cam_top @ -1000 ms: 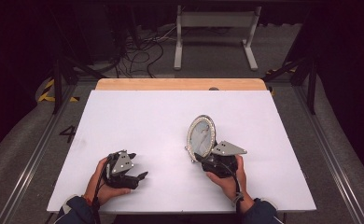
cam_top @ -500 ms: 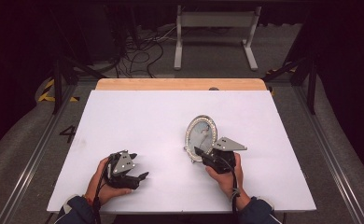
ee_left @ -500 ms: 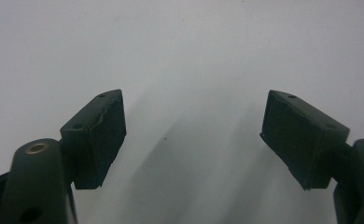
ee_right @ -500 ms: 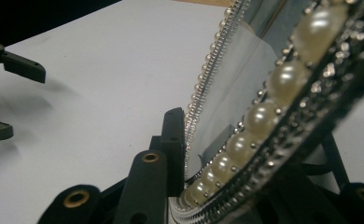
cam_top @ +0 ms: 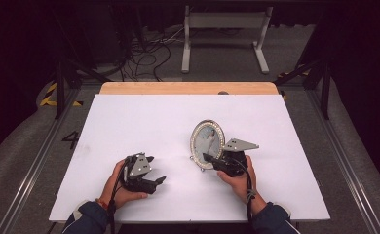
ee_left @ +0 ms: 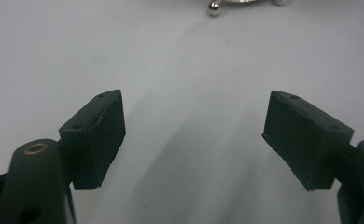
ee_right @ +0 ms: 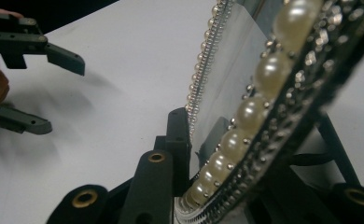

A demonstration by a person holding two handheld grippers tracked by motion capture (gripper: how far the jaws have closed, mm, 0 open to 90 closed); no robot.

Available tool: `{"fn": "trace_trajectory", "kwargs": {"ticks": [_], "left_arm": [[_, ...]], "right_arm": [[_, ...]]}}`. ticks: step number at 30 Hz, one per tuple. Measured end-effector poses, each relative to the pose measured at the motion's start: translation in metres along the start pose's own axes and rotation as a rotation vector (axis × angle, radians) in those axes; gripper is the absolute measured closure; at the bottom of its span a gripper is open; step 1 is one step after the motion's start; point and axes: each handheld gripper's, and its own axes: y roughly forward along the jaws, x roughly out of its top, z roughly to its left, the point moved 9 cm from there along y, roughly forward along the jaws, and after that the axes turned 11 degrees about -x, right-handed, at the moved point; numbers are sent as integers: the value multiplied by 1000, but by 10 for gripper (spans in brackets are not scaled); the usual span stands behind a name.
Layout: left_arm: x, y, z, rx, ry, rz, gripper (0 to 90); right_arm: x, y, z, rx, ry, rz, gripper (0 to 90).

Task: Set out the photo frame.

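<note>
Fingers of the right gripper point(cam_top: 208, 158) have just been closing, and its black jaws now pinch the lower rim of the oval pearl-rimmed silver picture frame point(cam_top: 207, 144), one jaw on the glass face, the other behind the beaded edge. Held there, the frame stands upright right of centre in the high view — a low grip that likely steadies it on its small ball feet.

Left gripper point(cam_top: 160, 181): jaws wide, nothing between them, resting low on the white table top point(cam_top: 129, 122) at lower left and pointing toward the frame; one silver ball foot point(ee_left: 213, 8) sits at the top edge of its own view.

Surroundings: bare wooden strip point(cam_top: 188, 88) along the table's far edge; grey floor with cables and a white metal stand point(cam_top: 224, 22) at upper centre. Nothing lies between the open gripper and the frame.
</note>
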Motion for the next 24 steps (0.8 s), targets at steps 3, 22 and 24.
{"fn": "trace_trajectory", "kwargs": {"ticks": [3,22,24], "left_arm": [[15,8,5,-25,2,-22,209],[72,45,23,-115,-46,-124,178],[76,48,24,-141,-60,-134,169]], "right_arm": [[1,1,-1,10,-6,6,787],[-2,-22,-2,-63,-89,-4,544],[-5,-26,-2,-69,-91,-6,535]]}}
